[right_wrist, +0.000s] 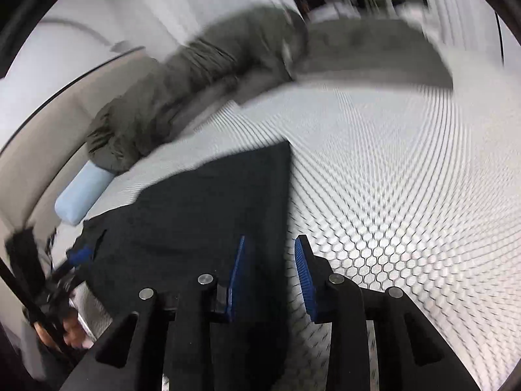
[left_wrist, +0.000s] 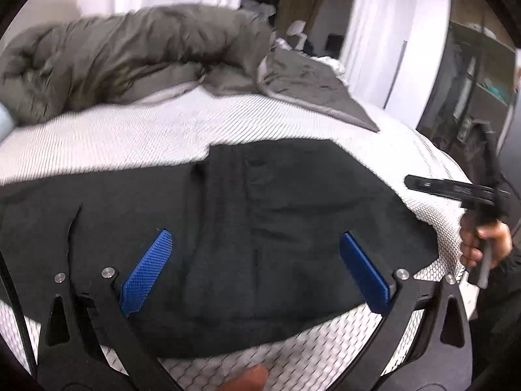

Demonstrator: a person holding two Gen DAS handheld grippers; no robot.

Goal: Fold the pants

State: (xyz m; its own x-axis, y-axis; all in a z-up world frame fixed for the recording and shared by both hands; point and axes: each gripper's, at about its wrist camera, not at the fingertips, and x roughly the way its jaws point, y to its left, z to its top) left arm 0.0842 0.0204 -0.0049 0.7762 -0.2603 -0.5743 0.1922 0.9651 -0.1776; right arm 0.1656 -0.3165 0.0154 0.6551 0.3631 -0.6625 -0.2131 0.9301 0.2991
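While the black pants (left_wrist: 260,228) lie flat and folded on the bed (left_wrist: 130,137), the left gripper (left_wrist: 257,270) hovers, jaws wide, holding nothing. Right gripper (right_wrist: 268,277) jaws are partly open, straddling the pants' straight edge.

Bed (left_wrist: 136,130) with white honeycomb-patterned cover; lying directly on it: black pants (left_wrist: 247,228) spread flat, bunched grey-brown duvet (left_wrist: 130,52) behind, pale blue pillow (right_wrist: 83,192) at its end.

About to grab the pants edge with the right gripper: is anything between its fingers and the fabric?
Nothing visible. The right gripper is open, straddling the edge of the black pants, which lie flat on the mattress. The grey duvet sits far behind.
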